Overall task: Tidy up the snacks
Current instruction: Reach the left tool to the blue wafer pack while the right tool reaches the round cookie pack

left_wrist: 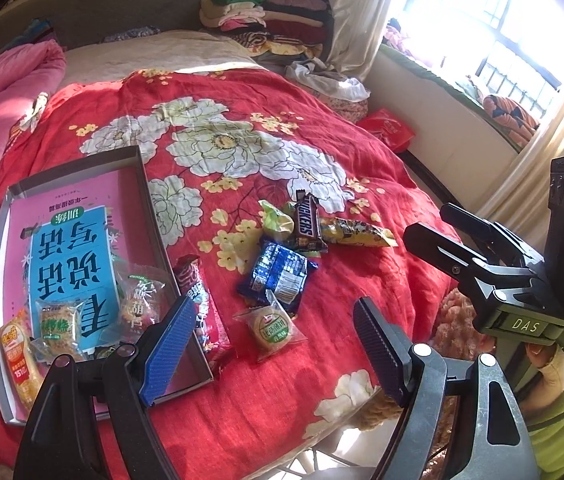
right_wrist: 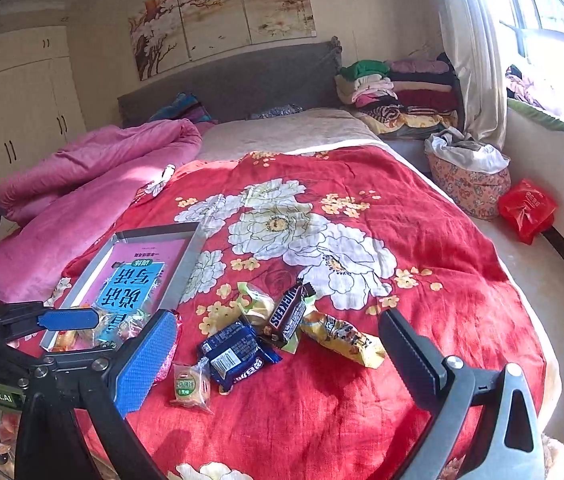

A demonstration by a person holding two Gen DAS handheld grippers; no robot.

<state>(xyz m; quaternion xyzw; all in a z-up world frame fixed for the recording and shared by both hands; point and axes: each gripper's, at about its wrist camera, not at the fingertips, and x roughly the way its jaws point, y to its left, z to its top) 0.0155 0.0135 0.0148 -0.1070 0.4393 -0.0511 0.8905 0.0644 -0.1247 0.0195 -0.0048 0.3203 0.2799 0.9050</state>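
Left wrist: L gripper (left_wrist: 274,340) jaws released, empty, above cookie pack (left_wrist: 272,328); R gripper (right_wrist: 278,360) likewise, prob.

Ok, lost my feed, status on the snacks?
Both tools open, empty: left tool, right tool. Some snacks in tray, Snickers and others loose on bedspread. Nothing blocking.
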